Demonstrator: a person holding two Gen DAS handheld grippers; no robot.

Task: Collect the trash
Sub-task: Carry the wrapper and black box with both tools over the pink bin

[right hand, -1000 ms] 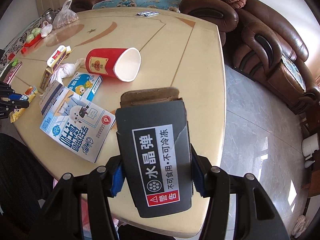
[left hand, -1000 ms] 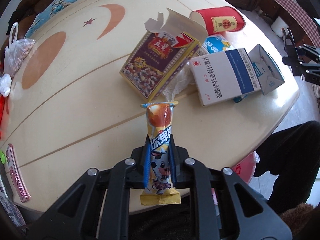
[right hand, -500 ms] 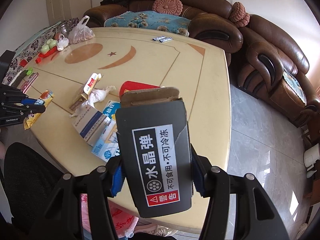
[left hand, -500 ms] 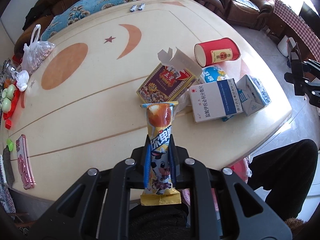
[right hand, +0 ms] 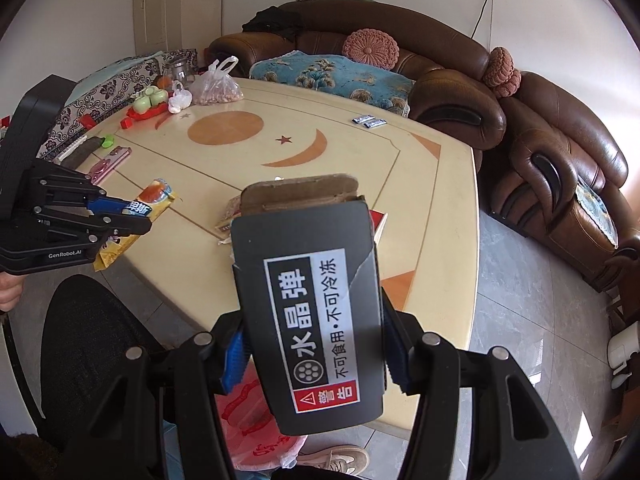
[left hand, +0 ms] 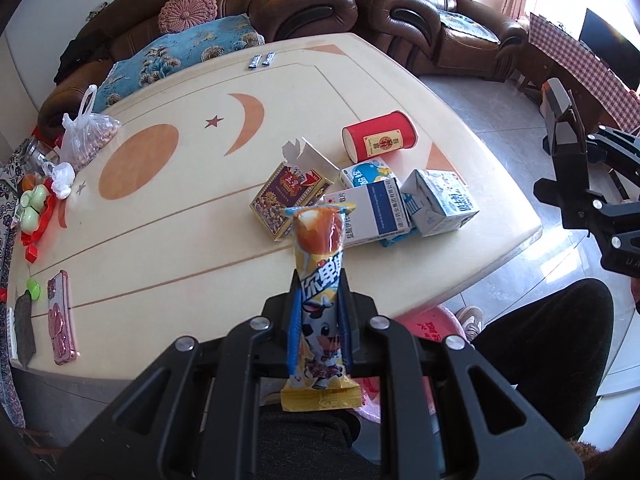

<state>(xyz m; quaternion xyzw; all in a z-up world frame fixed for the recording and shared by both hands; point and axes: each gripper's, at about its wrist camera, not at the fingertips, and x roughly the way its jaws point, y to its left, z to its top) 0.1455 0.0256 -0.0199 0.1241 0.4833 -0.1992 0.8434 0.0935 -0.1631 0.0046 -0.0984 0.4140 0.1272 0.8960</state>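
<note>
Firmly clamped between the fingers of the left gripper: a yellow ice-cream wrapper, standing upright along the fingers, with its orange picture end pointing toward the table and its crimped lower end hanging below the grip. Held above the near edge of the table, not touching it. Seen also from the right wrist view, at the left, as the same yellow wrapper pinched in blue pads over the table's near edge.

Squeezed between the fingers of the right gripper: a black box with a white label in Chinese characters and a red warning strip, its brown cardboard flap open at the top. Raised off the table, beyond its near right edge, with a pink plastic bag underneath near the floor.

Lying on the table, just behind the wrapper: a purple and gold box with its flap open, touching a white and blue medicine box. Beside that, toward the table's right edge, a milk carton on its side. Further back, a red paper cup tipped over, and between cup and medicine box a small blue and white package.

Far on the left side of the table: a pink phone, a clear bag of nuts and some green and red items, too small to tell. Behind the table, a brown leather sofa.
</note>
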